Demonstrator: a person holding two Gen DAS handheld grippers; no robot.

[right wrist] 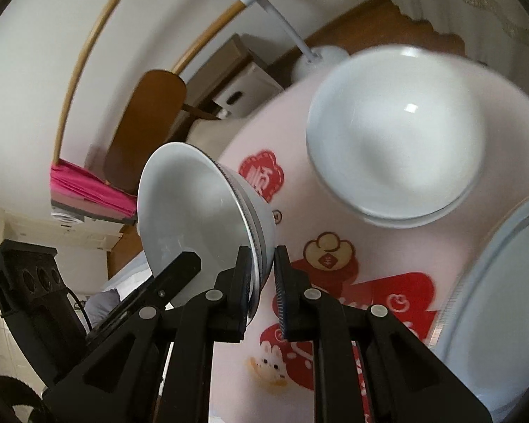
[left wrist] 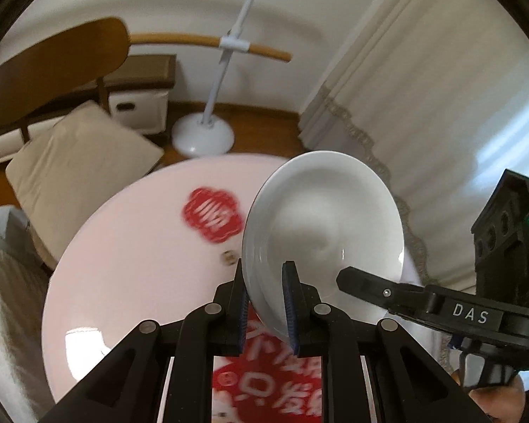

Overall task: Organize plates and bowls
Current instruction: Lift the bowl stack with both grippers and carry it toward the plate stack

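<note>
Two grippers pinch one white bowl (left wrist: 321, 229) by its rim, tilted above the pink table (left wrist: 130, 264): the left gripper (left wrist: 266, 312) and the right gripper (right wrist: 261, 292). Stacked bowls (right wrist: 395, 137) and a plate (right wrist: 500, 289) rest on the table nearby

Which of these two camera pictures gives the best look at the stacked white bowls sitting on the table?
The right wrist view. There the stacked bowls sit on the pink table, seen from above, though blurred. The left wrist view does not show them at all; it shows only the bowl pinched in the left gripper.
</note>
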